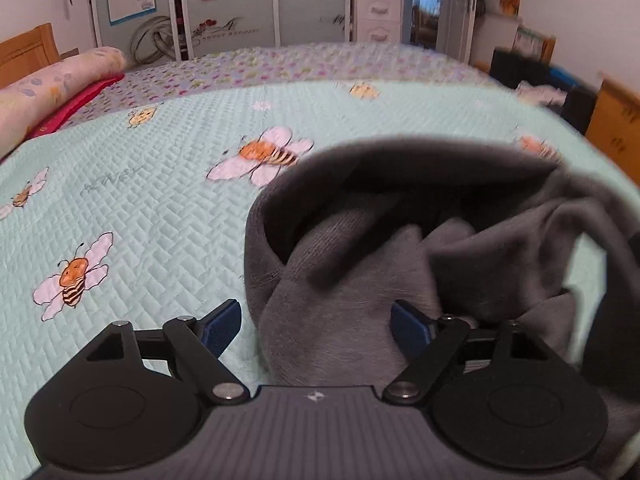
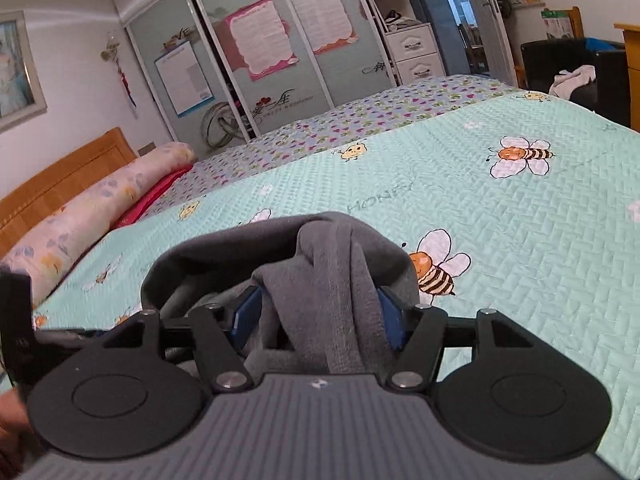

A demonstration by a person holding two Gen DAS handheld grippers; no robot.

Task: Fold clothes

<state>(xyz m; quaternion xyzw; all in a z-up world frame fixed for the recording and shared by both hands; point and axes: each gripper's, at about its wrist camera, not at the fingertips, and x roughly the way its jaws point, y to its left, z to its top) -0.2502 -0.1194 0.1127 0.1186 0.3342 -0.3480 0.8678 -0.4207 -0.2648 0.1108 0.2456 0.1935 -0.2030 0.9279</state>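
the left gripper (image 1: 316, 328) had its two blue pads (image 1: 220, 326) spread wide apart. a bunched grey garment (image 1: 360, 280) sat between them, touching the right-hand pad but clear of the left-hand one, so the gripper was not clamped on the cloth. the garment rose ahead of the fingers in a curved, hood-like fold with a dark hollow under its rim, and more of it trailed off to the gripper's right. it was blurred along that edge.

the right gripper (image 2: 318, 318) had the same garment (image 2: 320, 280) packed between its blue pads (image 2: 246, 316). cloth filled the gap and pressed against both pads; the jaws stood fairly wide, closed on a thick bundle of fabric. a folded ridge of the garment arched just ahead of the fingers.

beneath and ahead of both grippers lay a mint quilted bedspread (image 2: 520, 240) printed with bees (image 2: 436, 264). farther ahead was a heart-patterned sheet (image 2: 360, 124), and to the far left a long floral pillow (image 2: 80, 224) against a wooden headboard (image 2: 60, 180).
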